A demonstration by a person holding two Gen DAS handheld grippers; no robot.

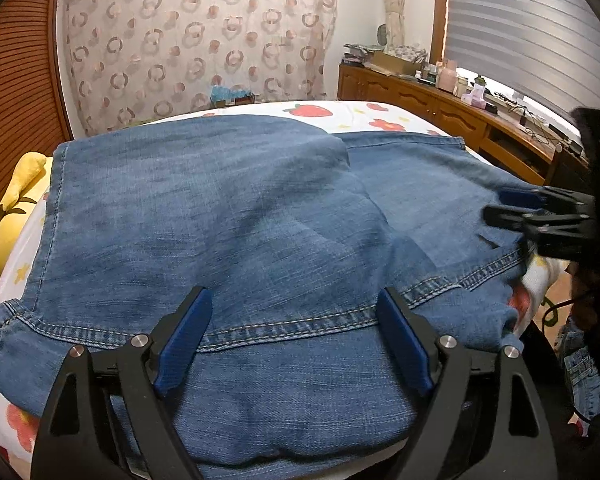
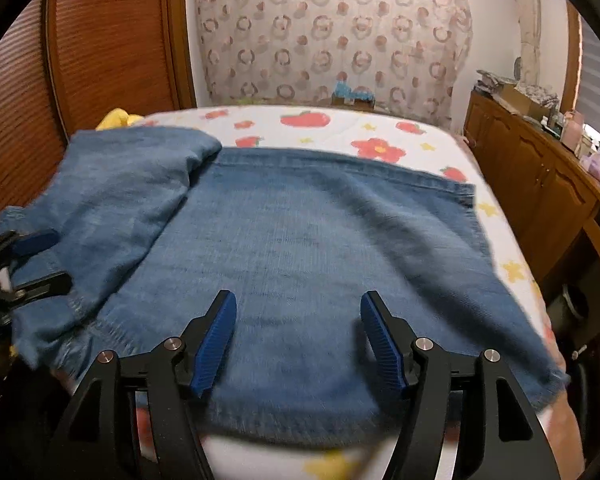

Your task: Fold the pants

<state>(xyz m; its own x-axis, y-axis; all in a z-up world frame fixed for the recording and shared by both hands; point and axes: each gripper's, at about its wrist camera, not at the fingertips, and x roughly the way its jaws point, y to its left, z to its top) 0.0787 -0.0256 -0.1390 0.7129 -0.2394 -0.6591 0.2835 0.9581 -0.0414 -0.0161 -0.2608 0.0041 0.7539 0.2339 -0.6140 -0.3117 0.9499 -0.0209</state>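
The bed (image 2: 380,128) carries the pants (image 2: 300,240), spread flat with one part already lapped over on the left. The step in hand looks like taking the near hem for the next fold: each tool should probably bite the edge squarely and gather every layer, or the fold will skew. The pants lie directly under and ahead of the left gripper (image 1: 296,344), its fingers spread wide with nothing between them. The right gripper (image 2: 298,344) also stands wide and empty, denim just below.
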